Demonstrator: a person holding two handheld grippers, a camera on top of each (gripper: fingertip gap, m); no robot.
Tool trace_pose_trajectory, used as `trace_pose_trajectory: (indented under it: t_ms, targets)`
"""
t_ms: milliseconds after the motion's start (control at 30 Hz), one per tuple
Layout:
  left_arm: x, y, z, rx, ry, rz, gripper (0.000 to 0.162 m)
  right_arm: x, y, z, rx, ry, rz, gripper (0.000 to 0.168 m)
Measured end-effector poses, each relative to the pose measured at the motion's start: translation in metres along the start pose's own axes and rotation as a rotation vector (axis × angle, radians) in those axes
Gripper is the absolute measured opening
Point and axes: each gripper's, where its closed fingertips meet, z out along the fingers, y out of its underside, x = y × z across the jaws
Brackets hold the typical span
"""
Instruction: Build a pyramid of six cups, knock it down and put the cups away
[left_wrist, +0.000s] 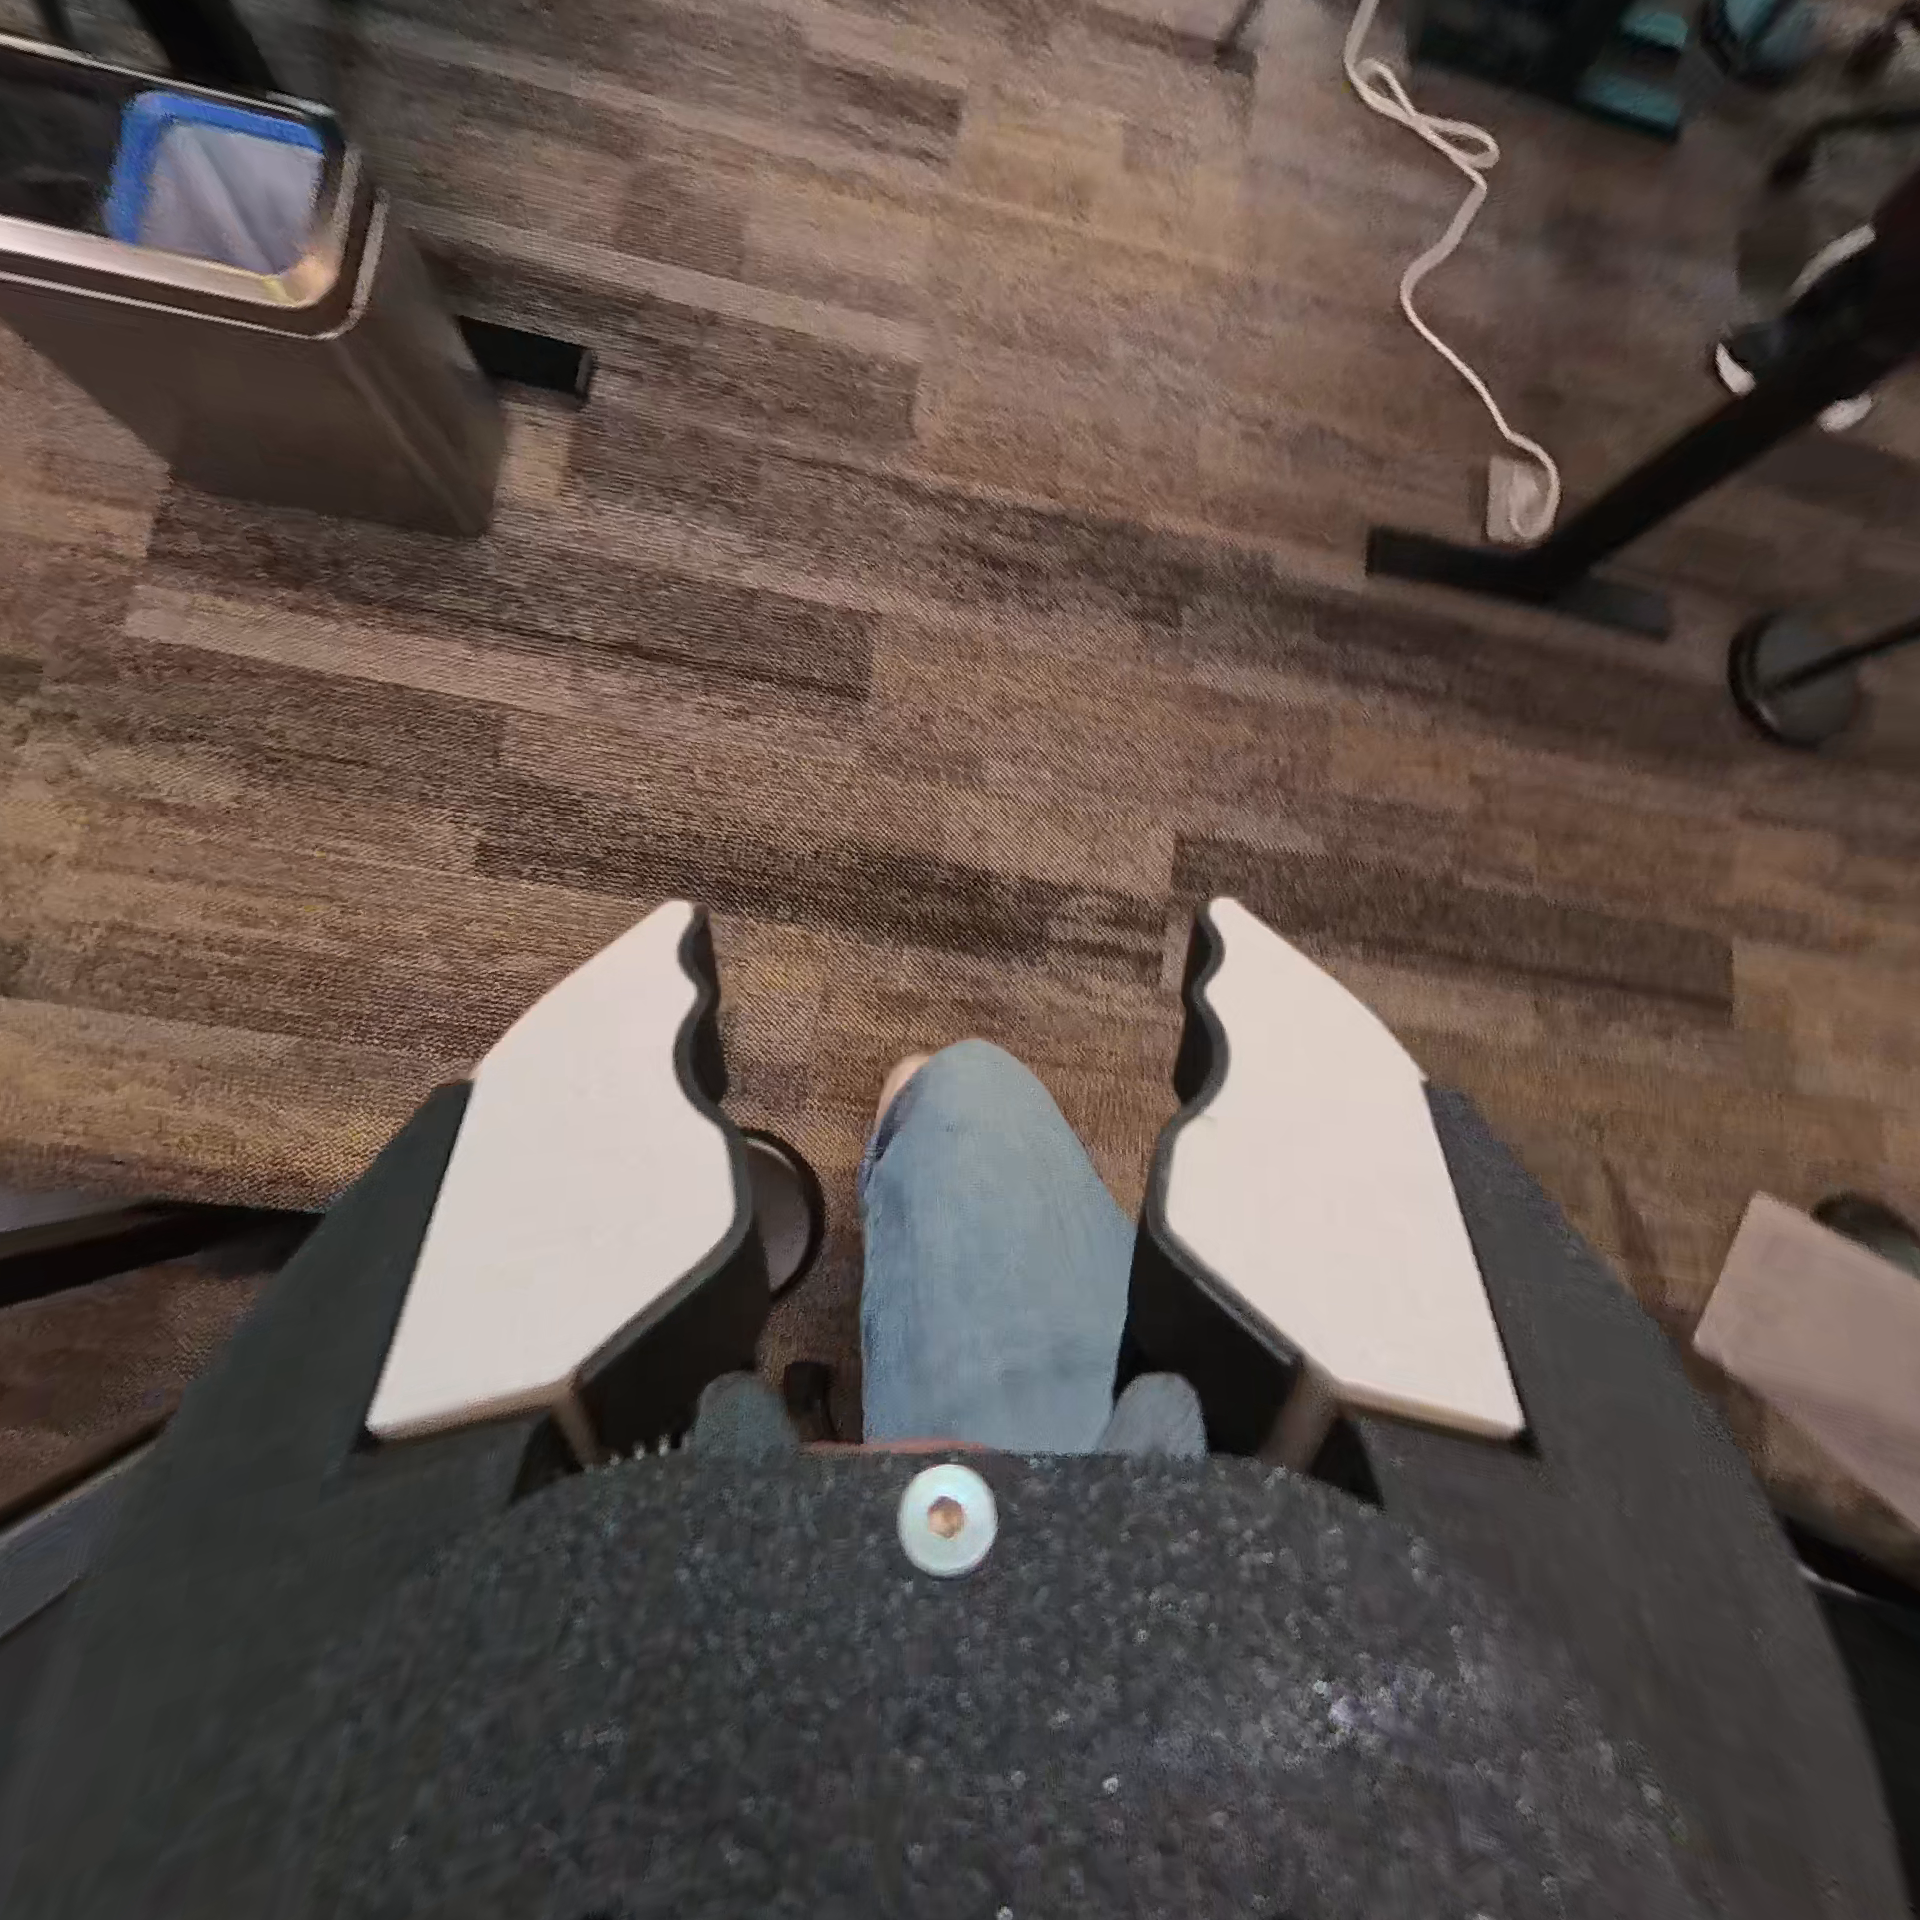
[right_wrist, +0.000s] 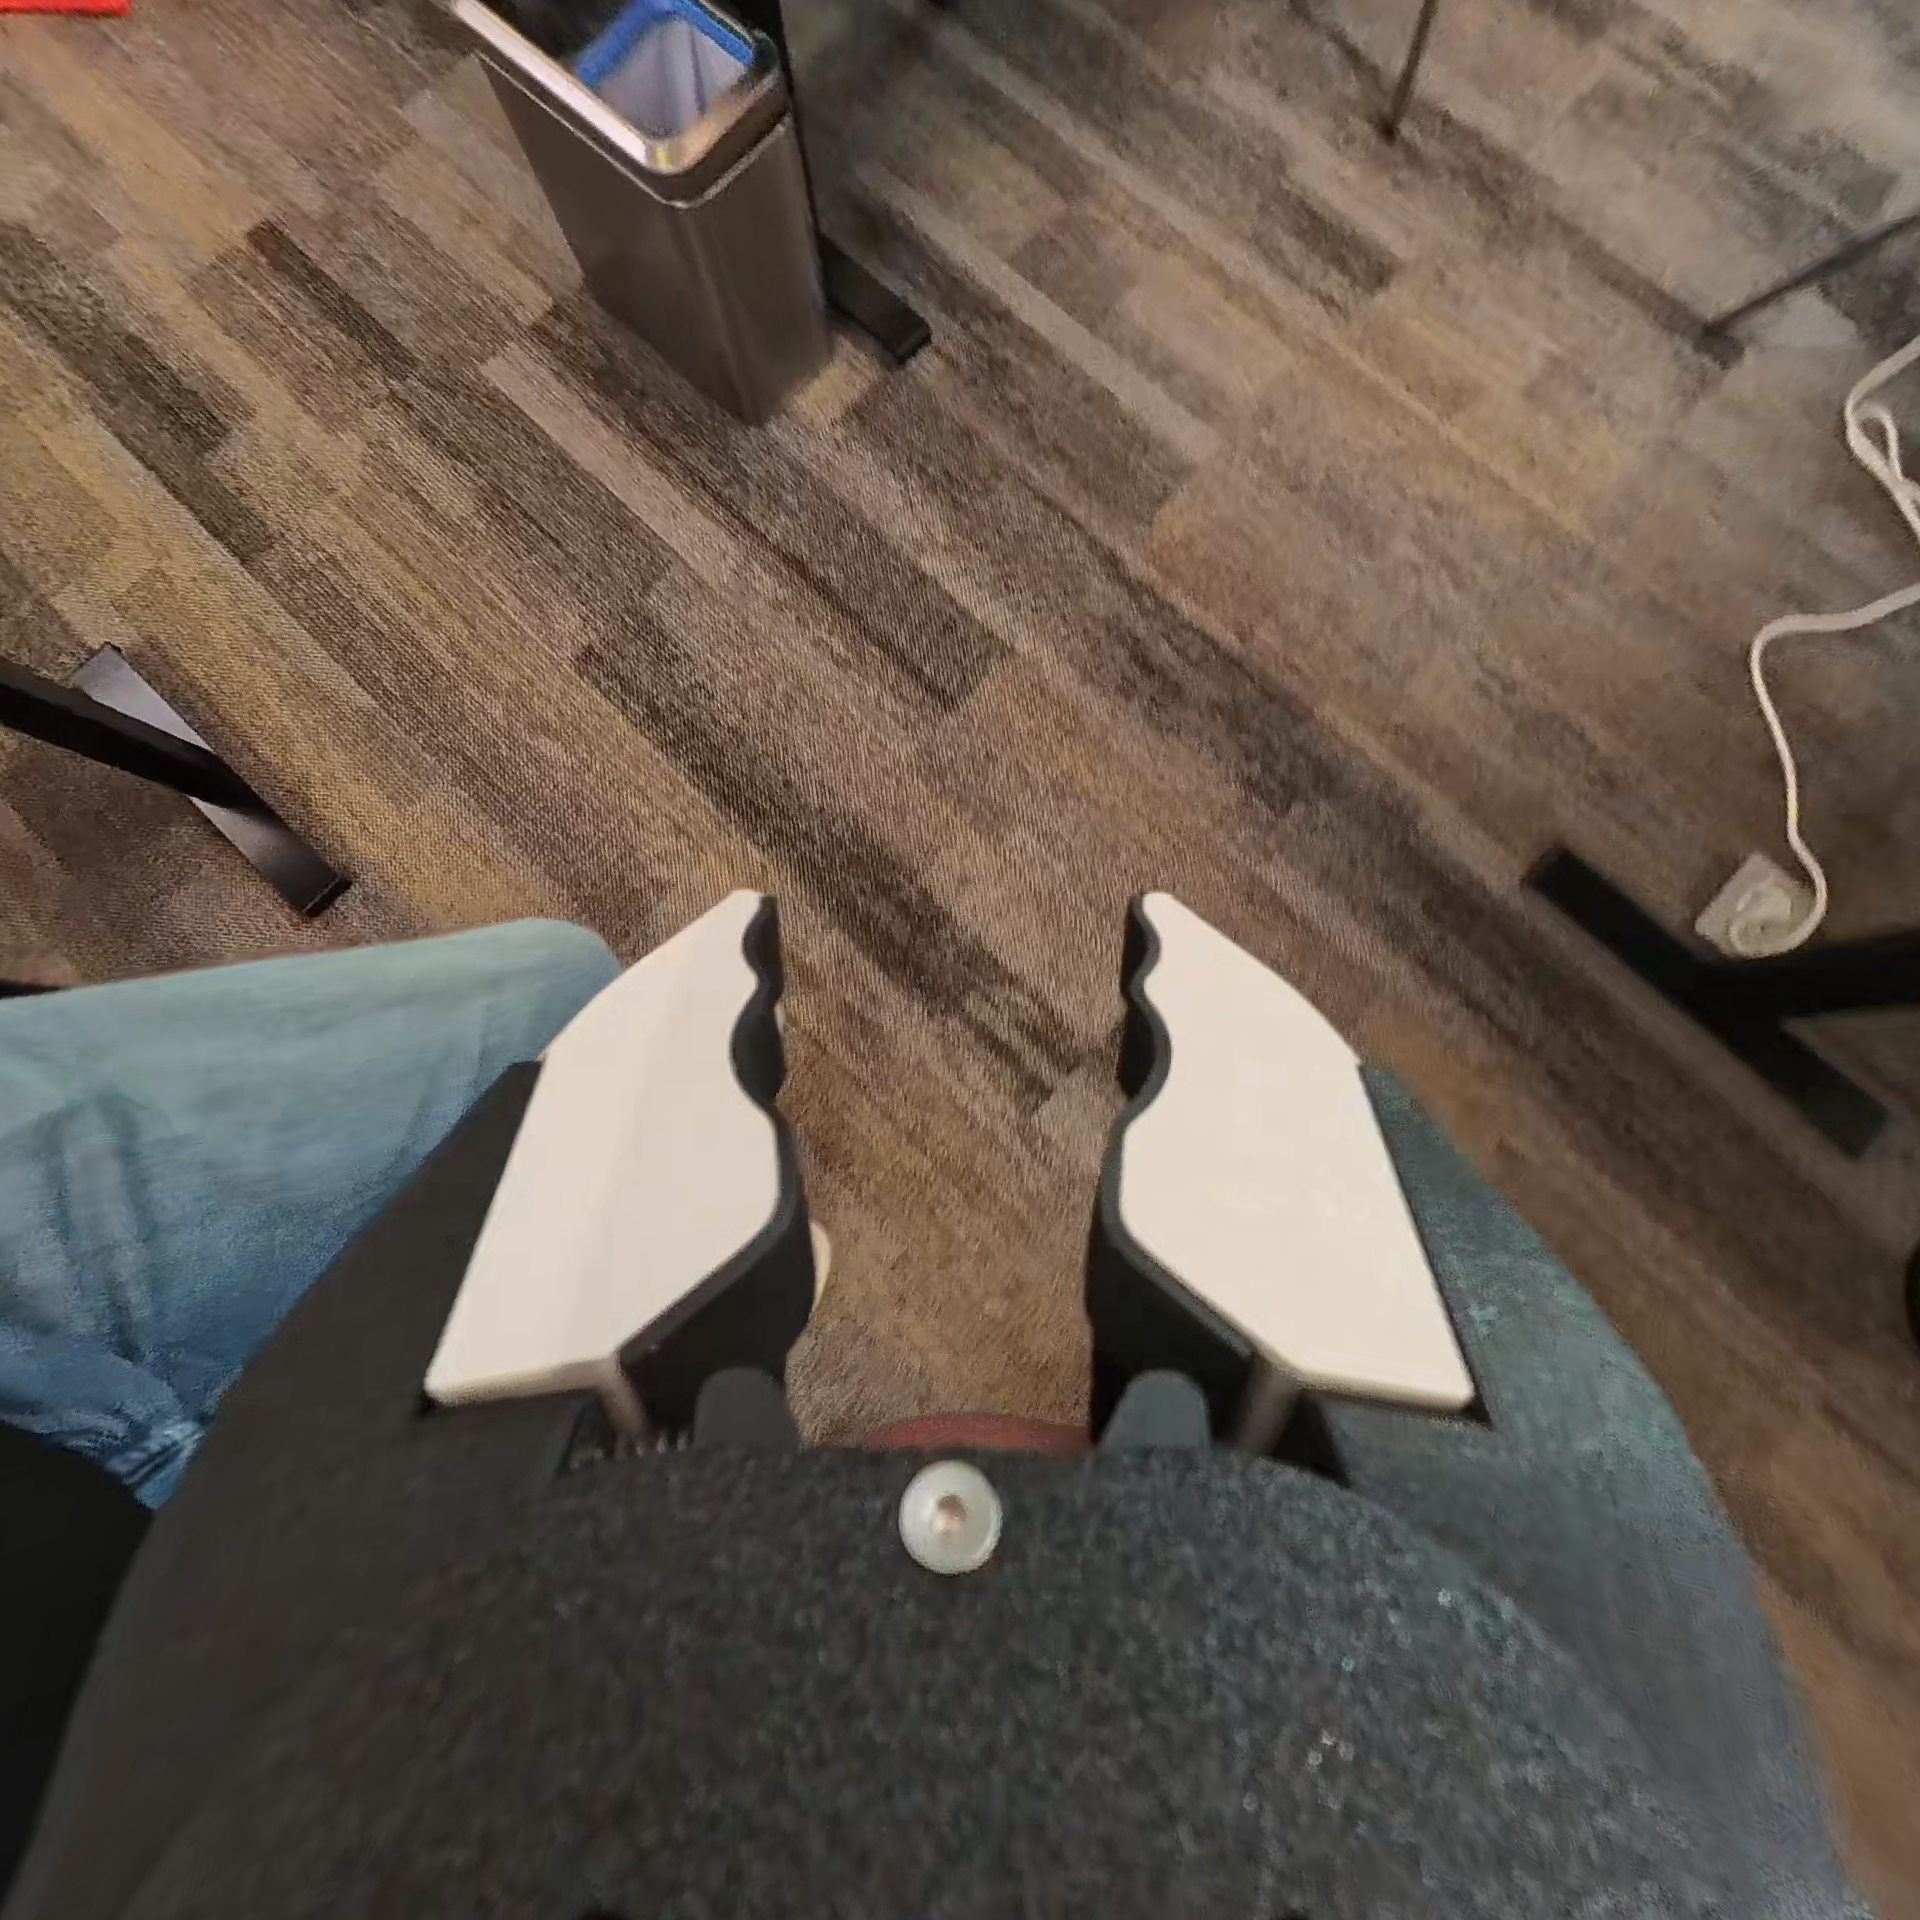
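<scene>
No cups show in either view. My left gripper (left_wrist: 948, 920) is open and empty, pointing down at the brown carpet (left_wrist: 935, 644), with a person's leg in blue jeans (left_wrist: 987, 1247) below and between its white fingers (left_wrist: 582, 1174). My right gripper (right_wrist: 951, 914) is open and empty, also pointing down at the carpet (right_wrist: 935, 644), with the jeans leg (right_wrist: 208, 1122) to its left. A small red patch (right_wrist: 62, 6) shows at the top left edge of the right wrist view; what it is cannot be told.
A steel bin with a blue liner stands at the top left (left_wrist: 239, 312) and shows in the right wrist view (right_wrist: 675, 208). Black table legs (left_wrist: 1662, 468) (right_wrist: 187, 790) stand on the carpet. A white cable (left_wrist: 1455, 260) (right_wrist: 1787, 727) lies at the right.
</scene>
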Motion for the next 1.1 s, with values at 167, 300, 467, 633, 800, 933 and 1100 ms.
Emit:
trace_pose_trajectory:
  t_ms: [167,300,467,633,800,933,1100]
  targets:
    - [-0.07,-0.03,0.034,0.058,-0.077,-0.18,0.084,-0.035,-0.101,0.108,0.022,-0.141,-0.115,0.064]
    - [-0.148,-0.052,0.065,0.106,-0.148,-0.325,0.083,-0.095,-0.194,0.2,0.028,-0.268,-0.308,0.064]
    - [-0.25,-0.057,0.094,0.089,-0.218,-0.574,0.084,-0.202,-0.309,0.297,-0.001,-0.423,-0.567,0.062]
    - [-0.357,-0.044,0.089,0.091,-0.36,-0.81,0.083,-0.335,-0.387,0.387,-0.048,-0.603,-0.79,0.061]
    - [-0.483,-0.013,0.079,0.117,-0.532,-1.034,0.084,-0.492,-0.442,0.485,-0.085,-0.781,-0.967,0.063]
    - [-0.588,0.019,0.073,0.099,-0.645,-1.218,0.084,-0.634,-0.478,0.57,-0.133,-0.912,-1.102,0.064]
    - [-0.702,0.042,0.048,0.002,-0.757,-1.389,0.084,-0.828,-0.515,0.661,-0.228,-1.052,-1.284,0.063]
